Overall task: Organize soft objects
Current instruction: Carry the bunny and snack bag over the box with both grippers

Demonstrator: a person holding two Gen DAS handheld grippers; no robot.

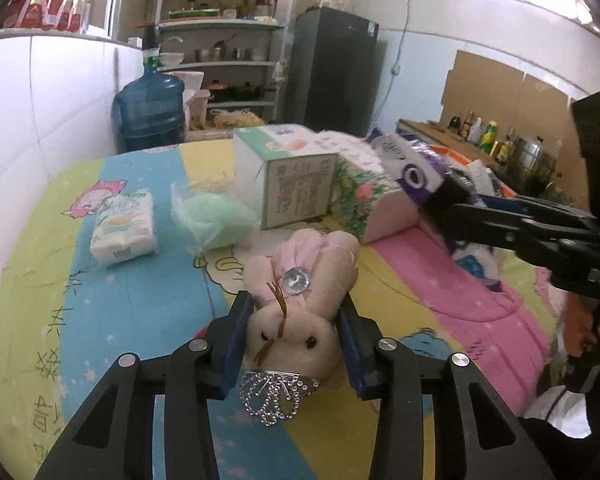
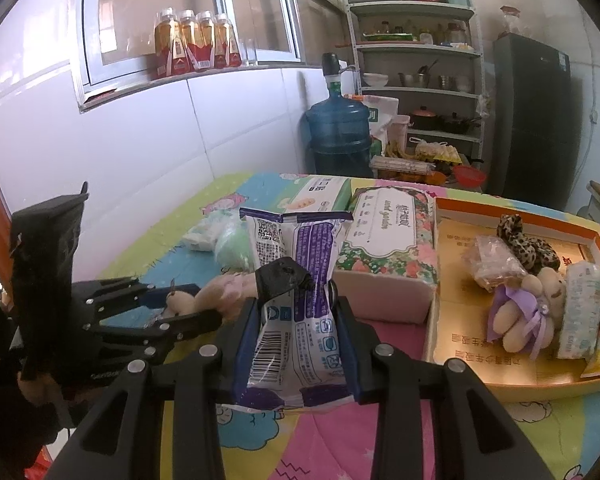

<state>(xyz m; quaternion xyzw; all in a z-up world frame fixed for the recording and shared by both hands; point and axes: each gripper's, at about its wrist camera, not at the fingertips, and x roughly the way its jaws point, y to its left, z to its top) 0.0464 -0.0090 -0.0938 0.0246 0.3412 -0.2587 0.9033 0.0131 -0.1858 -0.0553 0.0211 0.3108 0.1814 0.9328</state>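
My left gripper [image 1: 296,304] is shut on a cream plush rabbit [image 1: 296,316] with pink ears and a beaded bow, low over the colourful tablecloth; it also shows in the right wrist view [image 2: 204,296]. My right gripper [image 2: 296,304] is shut on a purple and white plastic packet [image 2: 300,280], held above the table; the same packet shows in the left wrist view [image 1: 416,168]. An orange-rimmed cardboard tray [image 2: 452,248] to the right holds a small bear with a purple bow [image 2: 528,312], a leopard scrunchie [image 2: 524,240] and wrapped packs.
On the table lie a small tissue pack [image 1: 126,228], a green item in a clear bag [image 1: 216,216], a green-white tissue box [image 1: 288,176] and a floral tissue pack [image 2: 388,236]. A water jug [image 1: 152,108], shelves and a fridge stand behind.
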